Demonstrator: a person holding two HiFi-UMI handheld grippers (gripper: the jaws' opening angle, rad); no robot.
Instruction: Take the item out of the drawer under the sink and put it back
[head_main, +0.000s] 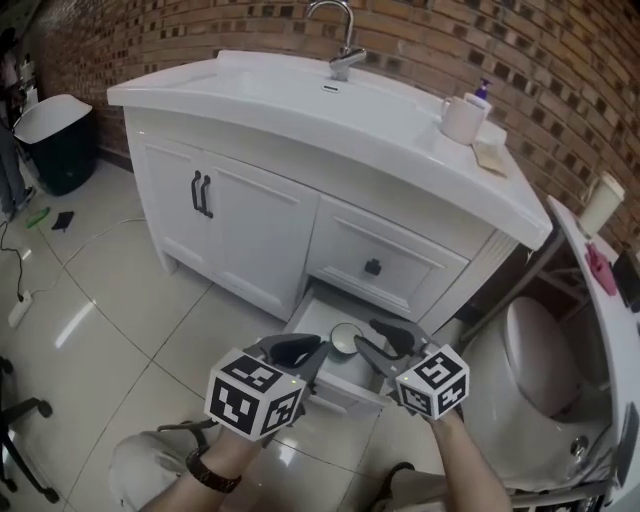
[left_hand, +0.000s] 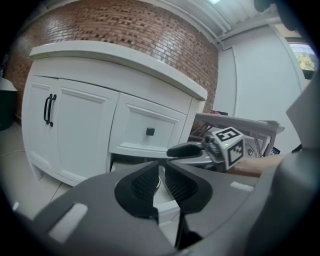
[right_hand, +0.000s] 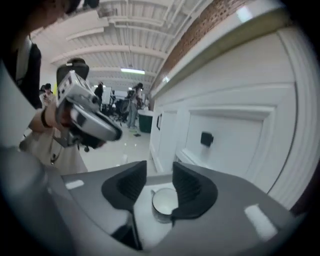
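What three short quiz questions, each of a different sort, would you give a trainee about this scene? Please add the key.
1. True or false: the lower drawer under the sink is pulled open.
2. What lies in that drawer? A) a cup B) a sponge C) a bottle
3. Fill the gap: the jaws of the right gripper stand ___, with the cup seen between them but not pressed.
Key: 1 true; 2 A; 3 apart.
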